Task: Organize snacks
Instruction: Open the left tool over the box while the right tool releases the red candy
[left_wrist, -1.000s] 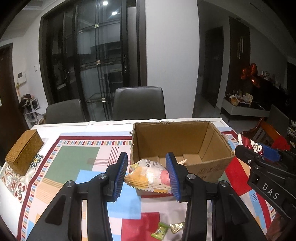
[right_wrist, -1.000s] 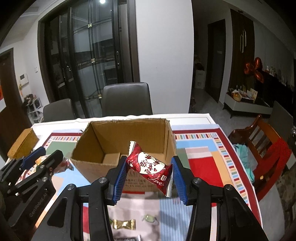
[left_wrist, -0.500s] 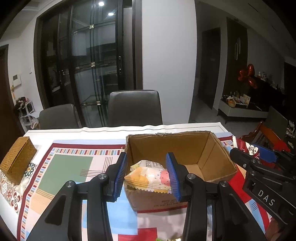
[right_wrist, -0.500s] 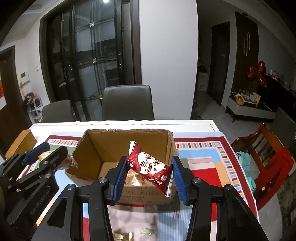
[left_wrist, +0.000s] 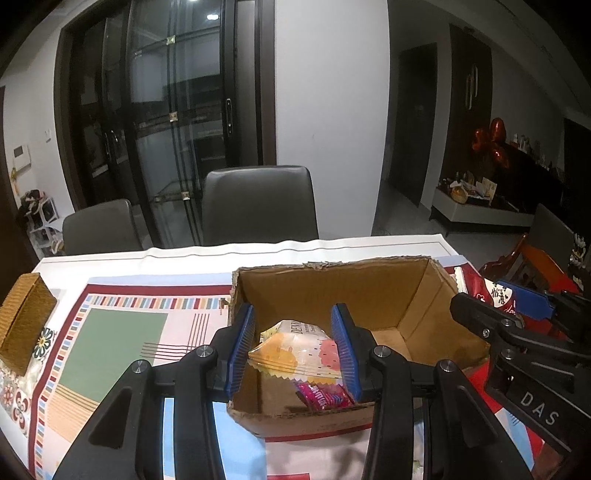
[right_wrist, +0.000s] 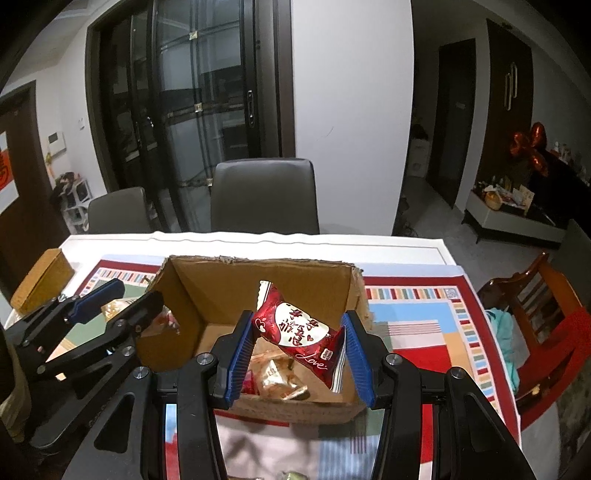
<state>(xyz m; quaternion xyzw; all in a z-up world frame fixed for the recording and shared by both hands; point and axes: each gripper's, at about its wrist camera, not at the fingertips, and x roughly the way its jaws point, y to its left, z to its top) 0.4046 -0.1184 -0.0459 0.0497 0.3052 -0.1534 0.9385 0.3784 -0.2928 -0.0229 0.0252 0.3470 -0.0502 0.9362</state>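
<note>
An open cardboard box (left_wrist: 369, 280) (right_wrist: 207, 295) stands on the patterned tablecloth. My left gripper (left_wrist: 293, 354) is shut on a yellow and pink snack packet (left_wrist: 295, 354), held over the box's near left corner. My right gripper (right_wrist: 299, 347) is shut on a red packet with a white heart (right_wrist: 299, 332), held over the box's near right part. In the left wrist view the right gripper (left_wrist: 517, 314) shows at the right edge; in the right wrist view the left gripper (right_wrist: 110, 306) shows at the left. A pink wrapper (left_wrist: 323, 397) and other snacks (right_wrist: 277, 380) lie inside the box.
A woven brown box (left_wrist: 22, 321) (right_wrist: 40, 280) sits at the table's left edge. Two dark chairs (left_wrist: 258, 203) stand behind the table, a wooden chair (right_wrist: 539, 306) to its right. A small wrapped sweet (right_wrist: 291, 474) lies on the cloth near me.
Both grippers have moved forward with their packets, from in front of the box to over its opening. The loose sweets on the cloth have slipped below the frames. Both grips stayed the same.
</note>
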